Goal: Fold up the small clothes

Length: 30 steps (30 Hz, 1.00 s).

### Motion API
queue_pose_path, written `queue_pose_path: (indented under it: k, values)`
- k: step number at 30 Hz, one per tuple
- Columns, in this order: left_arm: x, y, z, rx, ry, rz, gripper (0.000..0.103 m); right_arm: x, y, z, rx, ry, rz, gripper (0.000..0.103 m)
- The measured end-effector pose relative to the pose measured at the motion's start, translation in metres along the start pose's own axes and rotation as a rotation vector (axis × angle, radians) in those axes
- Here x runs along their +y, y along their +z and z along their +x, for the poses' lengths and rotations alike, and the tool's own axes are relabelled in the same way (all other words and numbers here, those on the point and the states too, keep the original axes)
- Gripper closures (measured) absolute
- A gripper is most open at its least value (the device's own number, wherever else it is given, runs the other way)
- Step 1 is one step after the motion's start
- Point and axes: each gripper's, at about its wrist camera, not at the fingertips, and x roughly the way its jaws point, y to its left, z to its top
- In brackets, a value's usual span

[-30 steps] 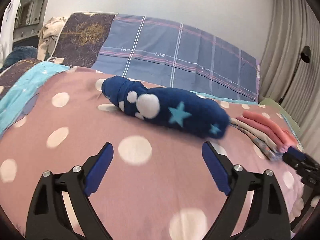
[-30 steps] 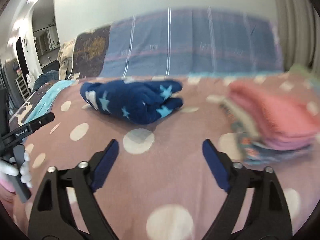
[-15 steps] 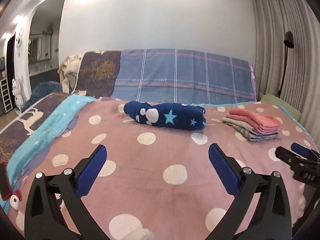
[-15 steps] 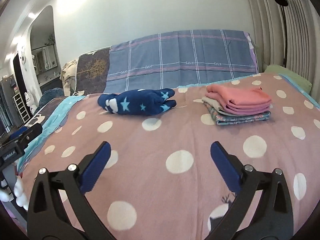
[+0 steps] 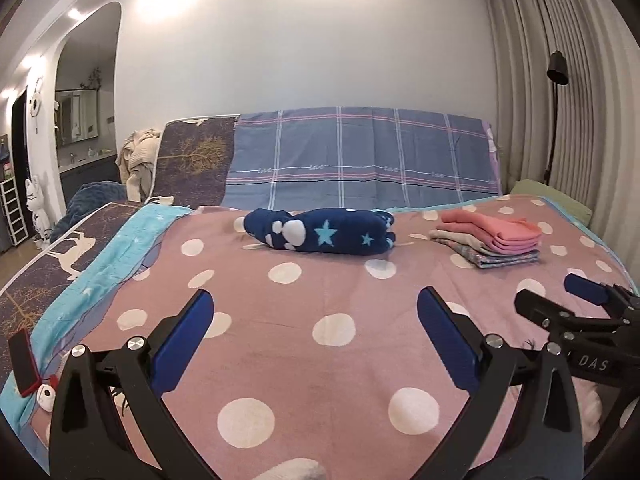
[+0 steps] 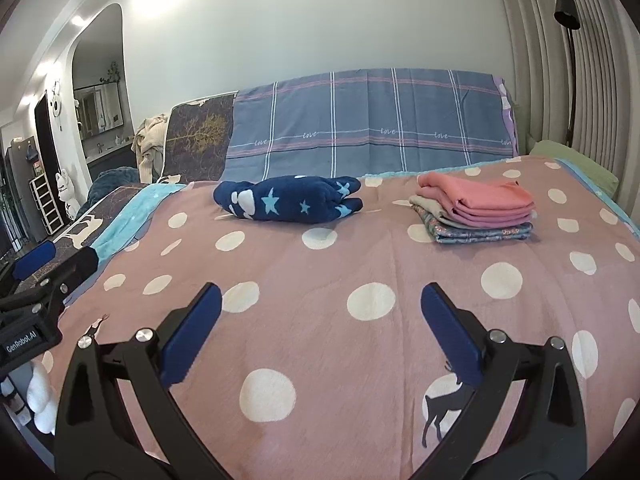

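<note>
While both grippers hovered low over the bed [image 5: 332, 360], left gripper [image 5: 316, 336] and right gripper [image 6: 320, 328] had fingers spread apart, empty. Folded navy star garment [image 5: 324, 232] lay mid-bed, well apart from folded stack [image 6: 476, 208].

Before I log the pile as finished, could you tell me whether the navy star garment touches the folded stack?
Apart: the right wrist view shows bare blanket between navy star garment and folded stack.

Bare polka-dot blanket [image 6: 320, 320] ahead of both tools, wide passage. Farther back, blocked by navy star bundle [image 6: 288, 199] and folded stack [image 6: 476, 208], clear gap between them.
</note>
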Motion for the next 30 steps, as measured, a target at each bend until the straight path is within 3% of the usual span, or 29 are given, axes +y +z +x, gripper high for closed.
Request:
queue_pose_path:
  k: [30]
  values:
    - [-0.01, -0.021, 0.014, 0.082, -0.017, 0.005, 0.001, -0.003, -0.012, 0.011, 0.054, -0.004, 0.011, 0.002]
